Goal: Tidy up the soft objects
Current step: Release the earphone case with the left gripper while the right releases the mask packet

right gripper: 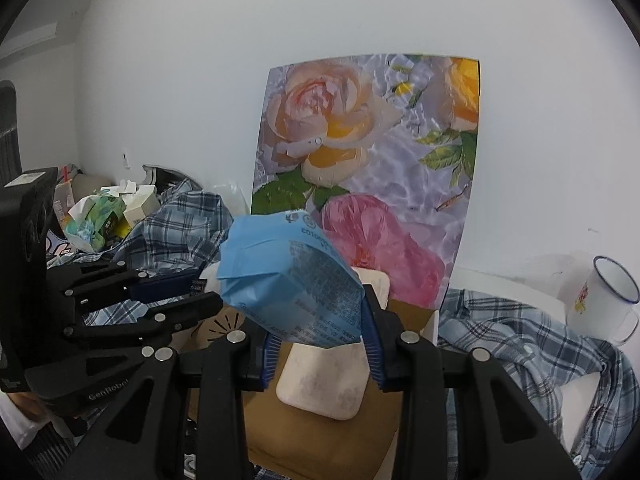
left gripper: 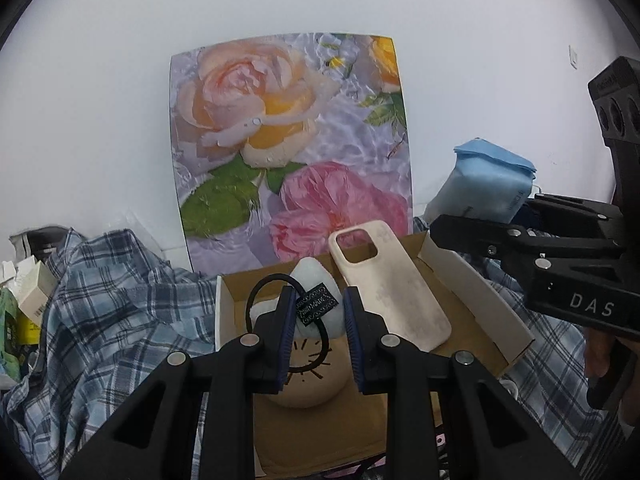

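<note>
Seen from the left wrist, the left claw [left gripper: 316,316] grips a black hair tie [left gripper: 256,296] by its patterned tag, just above a cardboard box [left gripper: 480,280] holding a cream phone case [left gripper: 392,292] and a beige round cushion [left gripper: 308,384]. From the right wrist, the right claw [right gripper: 320,344] is clenched on a blue tissue pack [right gripper: 296,276], hanging over that box, with plaid shirt fabric [right gripper: 520,344] beside the box.
</note>
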A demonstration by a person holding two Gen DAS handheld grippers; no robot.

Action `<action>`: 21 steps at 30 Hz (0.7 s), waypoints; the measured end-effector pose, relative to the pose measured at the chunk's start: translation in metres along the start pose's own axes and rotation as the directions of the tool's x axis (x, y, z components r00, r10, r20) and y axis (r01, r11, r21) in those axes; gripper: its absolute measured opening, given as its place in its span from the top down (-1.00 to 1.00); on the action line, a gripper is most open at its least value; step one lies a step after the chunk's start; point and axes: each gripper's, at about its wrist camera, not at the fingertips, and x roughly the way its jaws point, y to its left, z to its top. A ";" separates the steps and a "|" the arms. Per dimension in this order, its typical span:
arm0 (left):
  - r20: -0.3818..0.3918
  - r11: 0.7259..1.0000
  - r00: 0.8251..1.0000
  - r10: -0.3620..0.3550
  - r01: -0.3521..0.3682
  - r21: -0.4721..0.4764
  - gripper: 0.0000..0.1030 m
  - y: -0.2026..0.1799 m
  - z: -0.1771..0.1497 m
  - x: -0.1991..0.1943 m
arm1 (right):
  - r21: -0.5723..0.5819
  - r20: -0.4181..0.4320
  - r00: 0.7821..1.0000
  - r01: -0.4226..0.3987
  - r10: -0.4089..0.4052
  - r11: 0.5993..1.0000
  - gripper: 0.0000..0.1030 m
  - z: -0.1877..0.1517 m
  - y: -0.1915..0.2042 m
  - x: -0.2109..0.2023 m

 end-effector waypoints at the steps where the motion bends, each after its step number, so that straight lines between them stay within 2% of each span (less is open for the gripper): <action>1: -0.004 1.000 1.000 -0.007 0.007 -0.006 0.51 0.000 -0.001 0.001 | 0.003 -0.008 1.000 -0.006 0.006 1.000 0.32 -0.001 -0.001 0.002; 8: -0.040 1.000 0.999 -0.015 0.015 -0.012 0.51 0.001 -0.006 0.011 | -0.016 -0.092 0.996 -0.015 0.013 1.000 0.32 -0.010 0.002 0.020; 15: -0.061 0.998 0.998 -0.011 0.008 -0.056 0.51 0.010 -0.006 0.017 | 0.043 -0.093 0.995 -0.033 0.037 0.999 0.32 -0.012 -0.010 0.021; 21: -0.070 0.999 0.998 -0.003 0.001 -0.033 0.51 0.005 -0.008 0.020 | 0.079 -0.099 0.993 -0.050 0.057 0.996 0.32 -0.015 -0.015 0.023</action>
